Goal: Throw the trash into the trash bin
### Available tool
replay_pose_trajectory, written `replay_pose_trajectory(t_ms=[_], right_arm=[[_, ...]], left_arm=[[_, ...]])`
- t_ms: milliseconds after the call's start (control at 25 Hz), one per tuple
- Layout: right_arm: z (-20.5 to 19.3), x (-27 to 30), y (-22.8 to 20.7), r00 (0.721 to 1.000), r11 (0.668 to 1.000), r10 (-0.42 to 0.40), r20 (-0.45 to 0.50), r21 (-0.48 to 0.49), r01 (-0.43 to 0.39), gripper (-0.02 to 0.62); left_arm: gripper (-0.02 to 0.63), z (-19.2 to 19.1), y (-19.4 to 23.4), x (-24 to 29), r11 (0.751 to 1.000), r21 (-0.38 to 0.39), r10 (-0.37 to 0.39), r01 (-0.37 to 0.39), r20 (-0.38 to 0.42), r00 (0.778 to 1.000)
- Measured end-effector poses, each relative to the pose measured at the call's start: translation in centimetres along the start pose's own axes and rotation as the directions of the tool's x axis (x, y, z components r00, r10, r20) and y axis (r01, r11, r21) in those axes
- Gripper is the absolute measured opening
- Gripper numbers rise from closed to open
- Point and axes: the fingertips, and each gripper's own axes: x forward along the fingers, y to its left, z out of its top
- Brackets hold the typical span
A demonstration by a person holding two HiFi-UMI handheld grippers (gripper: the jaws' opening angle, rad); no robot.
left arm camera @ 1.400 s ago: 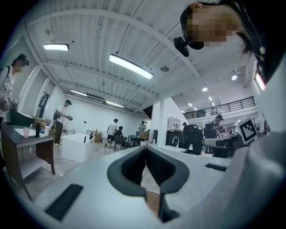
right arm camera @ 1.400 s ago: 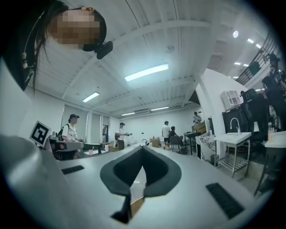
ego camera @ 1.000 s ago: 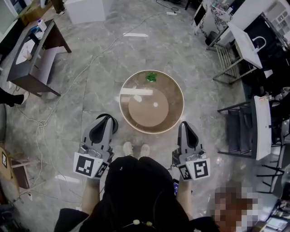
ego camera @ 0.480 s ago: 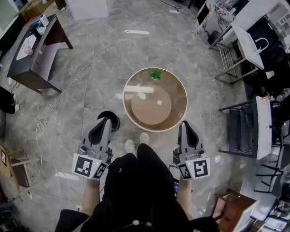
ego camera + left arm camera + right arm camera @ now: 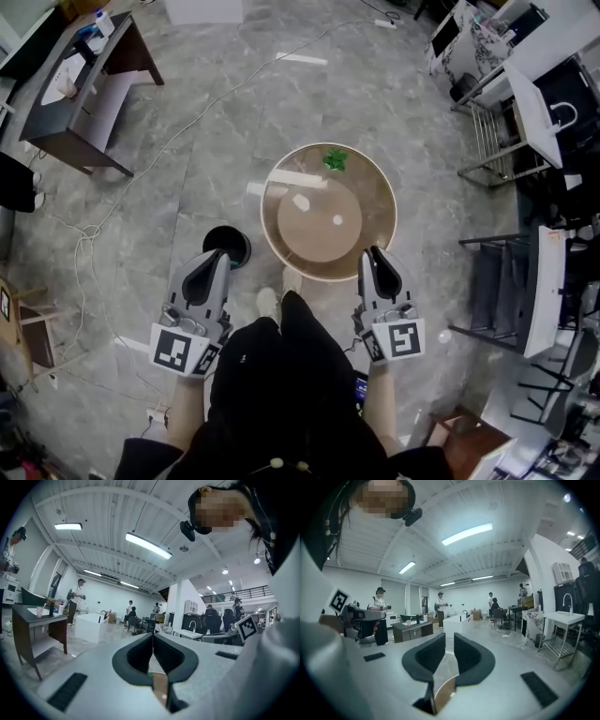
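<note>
Tongs first: left tongs (image 5: 211, 258) are pressed together and empty, held level near the black trash bin (image 5: 235, 240), probably idle for now. Green trash (image 5: 335, 160) lies at the far side of the round bench (image 5: 266, 208), well apart from both tongs. It is crumpled and too small to give an axis or heading. Right tongs (image 5: 375, 255), at the near rim, are opening with nothing between them, likely readying a reach.

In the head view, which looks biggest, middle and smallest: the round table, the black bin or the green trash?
1. Round table, by far the largest.
2. Black bin, partly hidden behind the left gripper.
3. Green trash, smallest. It lies farther away, so that is less sure.
</note>
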Motion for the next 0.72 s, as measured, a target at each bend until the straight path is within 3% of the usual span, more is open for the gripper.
replay_pose_trajectory(t_ms=[280, 520, 640, 720], right_arm=[[-5.9, 7.0, -1.5, 0.980, 0.992, 0.099, -0.174, -0.062, -0.112, 0.095], [-12.5, 12.4, -2.7, 0.933, 0.978, 0.159, -0.324, -0.080, -0.195, 0.116], [-16.3, 15.1, -3.3, 0.907, 0.976, 0.179, -0.381, -0.046, -0.212, 0.124], [-19.2, 16.7, -3.9, 0.886, 0.975, 0.187, -0.425, -0.033, -0.222, 0.130]], left_arm=[[0.008, -2.0, 1.8, 3.1, 0.997, -0.063, 0.038, -0.042, -0.065, 0.997], [0.013, -4.3, 2.9, 5.4, 0.988, -0.120, 0.079, -0.095, -0.130, 0.988], [0.072, -5.1, 3.3, 6.5, 0.986, -0.136, 0.080, -0.099, -0.141, 0.987], [0.074, -5.5, 3.4, 7.1, 0.984, -0.138, 0.091, -0.110, -0.137, 0.986]])
